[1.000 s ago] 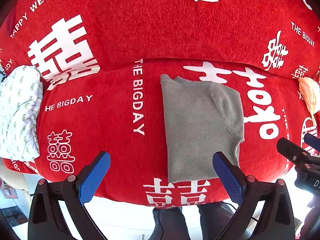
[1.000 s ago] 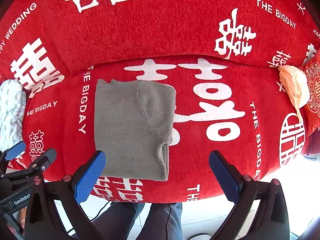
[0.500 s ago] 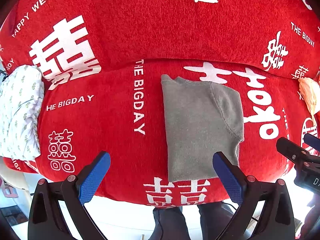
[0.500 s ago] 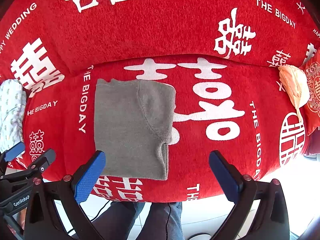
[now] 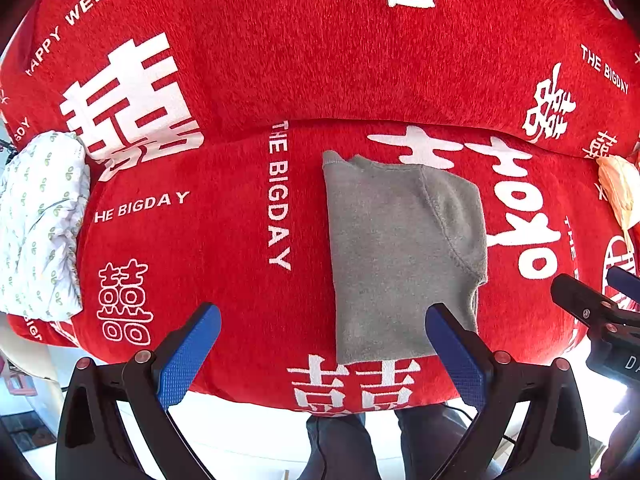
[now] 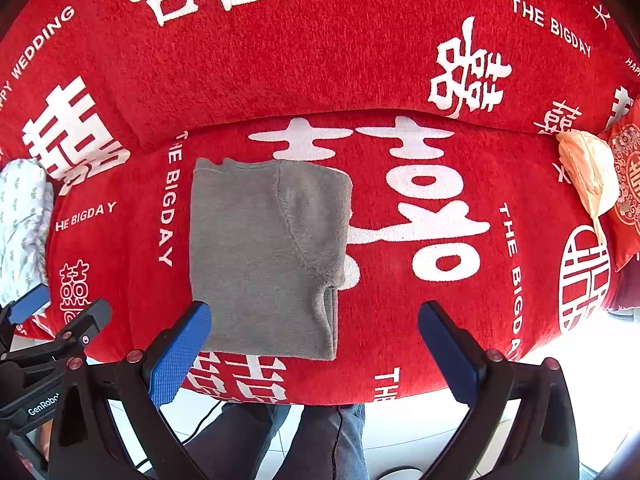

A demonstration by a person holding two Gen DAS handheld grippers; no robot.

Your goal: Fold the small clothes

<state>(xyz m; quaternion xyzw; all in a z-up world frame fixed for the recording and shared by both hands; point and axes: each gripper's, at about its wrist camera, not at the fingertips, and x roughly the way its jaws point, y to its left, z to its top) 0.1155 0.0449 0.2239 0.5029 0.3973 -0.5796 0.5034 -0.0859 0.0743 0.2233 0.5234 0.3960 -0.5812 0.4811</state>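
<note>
— Anything holding anything?
— No containers in sight. Only a red cover (image 5: 224, 264) printed with white characters, spread over a seat cushion and a backrest.

— Far left?
— A white cloth with small green print (image 5: 40, 224), bunched at the cushion's left end, cut off by the frame edge in both views.

— Left gripper (image 5: 320, 352)?
— Spread wide, blue pads empty, hovering over the cushion's front edge. Right pad (image 5: 452, 356) overlapping the lower right part of the grey garment in view; touching or above, cannot tell.

— The garment?
— Grey garment (image 6: 260, 260) folded to a tall rectangle, lying flat near the middle of the seat, a curved seam running across its right half. Bottom hem close to the front edge. Layers visible at the lower right corner; count hard to make out.

— Right gripper (image 6: 312, 348)?
— Also wide apart, nothing between the pads. Left pad (image 6: 176, 356) at the garment's lower left corner in view.

— Room?
— Bare red cover on both sides of the garment, more to the right.

— Far right?
— A peach cloth (image 6: 588, 176) beside a red patterned cushion (image 6: 628, 200), both partly cut off. Below the seat, dark trouser legs (image 6: 320, 440) and pale floor.
</note>
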